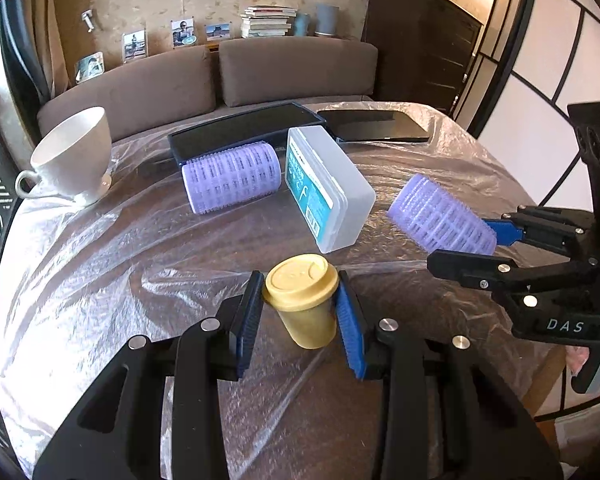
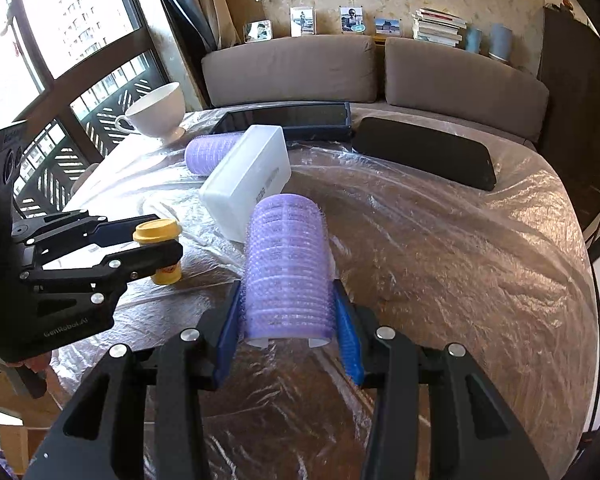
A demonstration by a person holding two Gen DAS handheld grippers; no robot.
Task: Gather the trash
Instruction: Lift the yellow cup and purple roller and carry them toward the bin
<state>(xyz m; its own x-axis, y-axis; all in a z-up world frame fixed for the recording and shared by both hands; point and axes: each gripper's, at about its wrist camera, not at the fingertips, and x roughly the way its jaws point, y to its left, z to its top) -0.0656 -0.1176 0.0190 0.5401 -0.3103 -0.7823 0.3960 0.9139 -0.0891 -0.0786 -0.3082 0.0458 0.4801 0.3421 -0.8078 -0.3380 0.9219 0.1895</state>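
In the left wrist view, low in the frame's middle, the left claw (image 1: 301,312) was closed on the small yellow lidded cup (image 1: 303,300), its blue pads pressed against the sides just under the lid. The cup seemed to be clear of the plastic-covered table (image 1: 100,280), though how far it was lifted could not be told.

In the right wrist view, again at lower centre, the right claw (image 2: 288,320) gripped a purple hair roller (image 2: 286,276) around its near end, the roller pointing away up the frame. Both claws therefore carried a load, and the step in hand looked like the lift after a double pick-up.

Further up the frame lay the white plastic box (image 1: 328,188) with its blue label, tilted on its side, and just beside it to the left a second purple roller (image 1: 232,178), not yet collected. Behind them sat two dark flat devices (image 1: 244,128), and a white teacup (image 1: 76,156) stood at the table's left edge. A brown sofa (image 1: 228,76) ran along the far wall.

No bin or bag showed in either view. The next move probably called for carrying both items level to wherever the trash goes, keeping the cup upright and both grips firm, before returning for the remaining roller and box.
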